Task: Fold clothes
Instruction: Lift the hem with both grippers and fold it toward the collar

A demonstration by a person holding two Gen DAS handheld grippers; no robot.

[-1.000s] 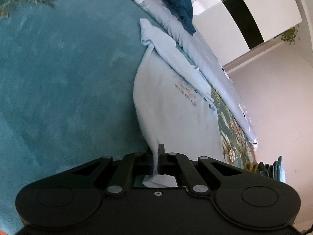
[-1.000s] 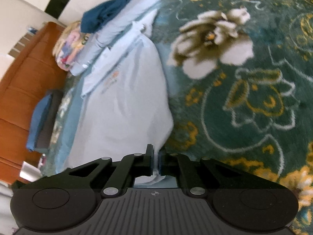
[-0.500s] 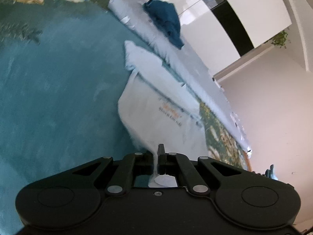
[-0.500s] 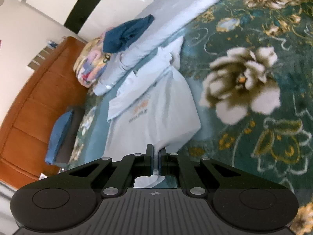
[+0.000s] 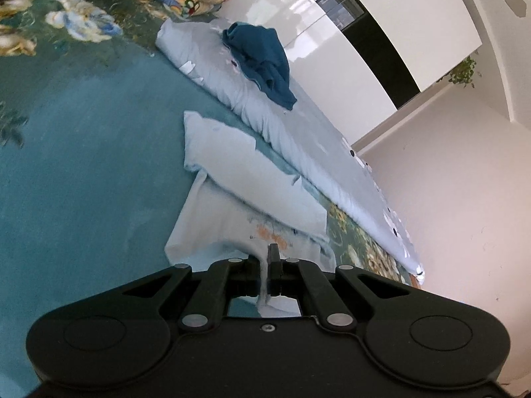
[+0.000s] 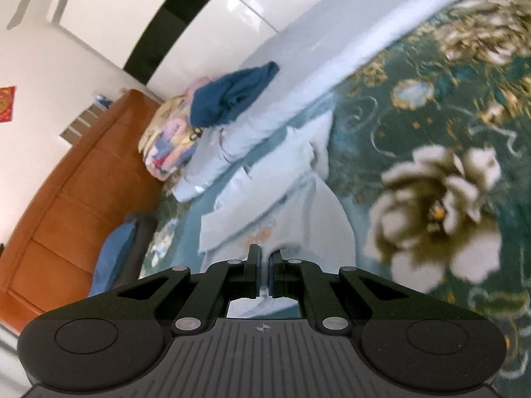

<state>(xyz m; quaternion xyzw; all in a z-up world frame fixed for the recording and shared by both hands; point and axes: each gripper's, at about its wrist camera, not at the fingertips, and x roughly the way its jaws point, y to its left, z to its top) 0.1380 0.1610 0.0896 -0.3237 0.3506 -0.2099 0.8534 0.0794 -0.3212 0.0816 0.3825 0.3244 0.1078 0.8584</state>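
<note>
A pale blue T-shirt (image 5: 229, 212) with an orange chest print lies on the teal floral bedspread (image 5: 83, 165), its sleeves folded across the top. My left gripper (image 5: 265, 262) is shut on the shirt's bottom hem, which hangs pinched between its fingers and is lifted off the bed. In the right wrist view the same T-shirt (image 6: 298, 205) stretches away from my right gripper (image 6: 264, 265), which is shut on the other bottom corner. The lifted hem curls over the lower part of the shirt, toward the print.
A rolled light blue quilt (image 5: 298, 132) lies just beyond the shirt, with a crumpled dark blue garment (image 5: 262, 59) on it. A colourful folded blanket (image 6: 169, 142) sits by the wooden headboard (image 6: 66, 199). White wardrobe doors (image 5: 365, 49) stand behind.
Both grippers have risen and moved toward the shirt's collar, carrying the bottom hem. The visible shirt body has shortened as the lower part folds over.
</note>
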